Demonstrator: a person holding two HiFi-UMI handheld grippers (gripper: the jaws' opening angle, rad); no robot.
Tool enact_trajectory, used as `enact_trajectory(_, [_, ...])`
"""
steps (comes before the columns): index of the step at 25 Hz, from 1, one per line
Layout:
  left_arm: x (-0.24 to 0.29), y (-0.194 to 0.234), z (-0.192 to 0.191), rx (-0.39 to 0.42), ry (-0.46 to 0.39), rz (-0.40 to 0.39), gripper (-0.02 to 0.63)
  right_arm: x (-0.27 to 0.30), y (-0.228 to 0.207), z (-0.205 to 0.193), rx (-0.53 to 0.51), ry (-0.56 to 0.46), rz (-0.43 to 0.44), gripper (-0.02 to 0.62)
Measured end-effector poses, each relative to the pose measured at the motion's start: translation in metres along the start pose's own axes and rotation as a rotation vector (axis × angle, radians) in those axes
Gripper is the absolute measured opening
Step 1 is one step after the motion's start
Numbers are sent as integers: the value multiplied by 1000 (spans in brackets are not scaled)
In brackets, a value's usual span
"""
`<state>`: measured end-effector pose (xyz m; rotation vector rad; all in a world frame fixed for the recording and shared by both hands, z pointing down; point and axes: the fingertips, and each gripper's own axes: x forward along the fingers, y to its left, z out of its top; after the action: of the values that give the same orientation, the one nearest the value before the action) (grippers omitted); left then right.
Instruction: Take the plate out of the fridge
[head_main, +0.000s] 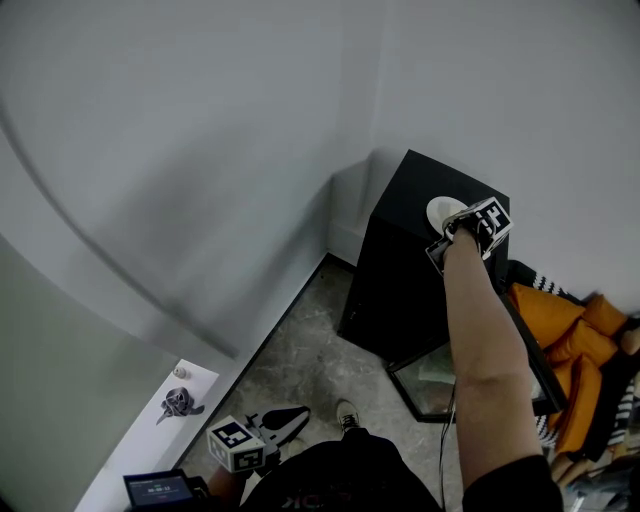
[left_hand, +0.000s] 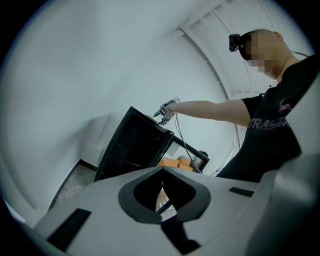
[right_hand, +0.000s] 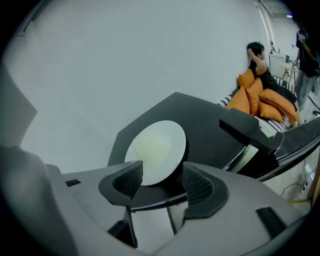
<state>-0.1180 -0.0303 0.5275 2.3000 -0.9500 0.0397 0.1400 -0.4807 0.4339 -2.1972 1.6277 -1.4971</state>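
**Position.** The plate (head_main: 445, 212) is out of the fridge (head_main: 395, 290). It lies flat on the fridge's top, close to the edge nearest the right gripper (head_main: 449, 231), and appears to rest wholly on the top. The door (head_main: 470, 378) hangs open below, with orange cushions (head_main: 565, 325) just beyond it.

**Right gripper.** In its own view the right gripper (right_hand: 161, 176) has its jaws spread wide. The near rim of the plate (right_hand: 156, 149) sits in the gap between them. The left pad overlaps the rim in the picture, but neither pad appears to press on it. Finding: no grip.

**Left gripper.** The left gripper (head_main: 292, 416) is held low over the floor, well apart from the fridge. In its own view the left gripper (left_hand: 161, 186) has its jaws closed tip to tip, with nothing between them. It takes no part in this step.

**Step in hand.** Judged to be the release of the plate after set-down, so the removal itself looks essentially complete.

**Recommendations.**
- Keep the jaws fully spread.
- Draw the right gripper straight back along its own line and lift slightly, so neither pad drags the rim.
- Avoid any sideways sweep. The top looks smooth and the plate sits near its edge, so a nudge could slide it off.
- Confirm the plate lies still before leaving it.
- The open door then needs attention.
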Motion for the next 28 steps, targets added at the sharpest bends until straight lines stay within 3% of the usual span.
enact_trajectory(4, [-4,3,1,-2,-11,2,6,-7,1,1,-87,-4,-17,235])
enact_trajectory(7, [-5,-2,4,12,-12,-10,6,-30,9,1,-138,-56,64,233])
enact_trajectory(9, [-9,-6,3,22,-16,-28,6,-57,20,-1,-157,-135,205,223])
enact_trajectory(11, [-14,-9,2,37,-13,-41,6,-83,28,-6,-166,-197,369,121])
enact_trajectory(12, [-16,-10,1,47,-5,-47,6,-96,30,-12,-165,-211,454,30])
enact_trajectory(15, [-20,-16,-1,64,18,-75,6,-136,31,-40,-226,-213,695,6])
enact_trajectory(18, [-25,-24,-5,80,44,-117,6,-181,11,-99,-389,-161,879,6])
enact_trajectory(21, [-30,-32,-14,92,87,-172,6,-229,-30,-190,-555,-55,990,6])
enact_trajectory(25, [-28,-45,-30,116,167,-257,6,-282,-85,-308,-826,19,1023,6])
enact_trajectory(28, [-23,-65,-39,141,217,-332,6,-318,-114,-363,-981,34,1030,6])
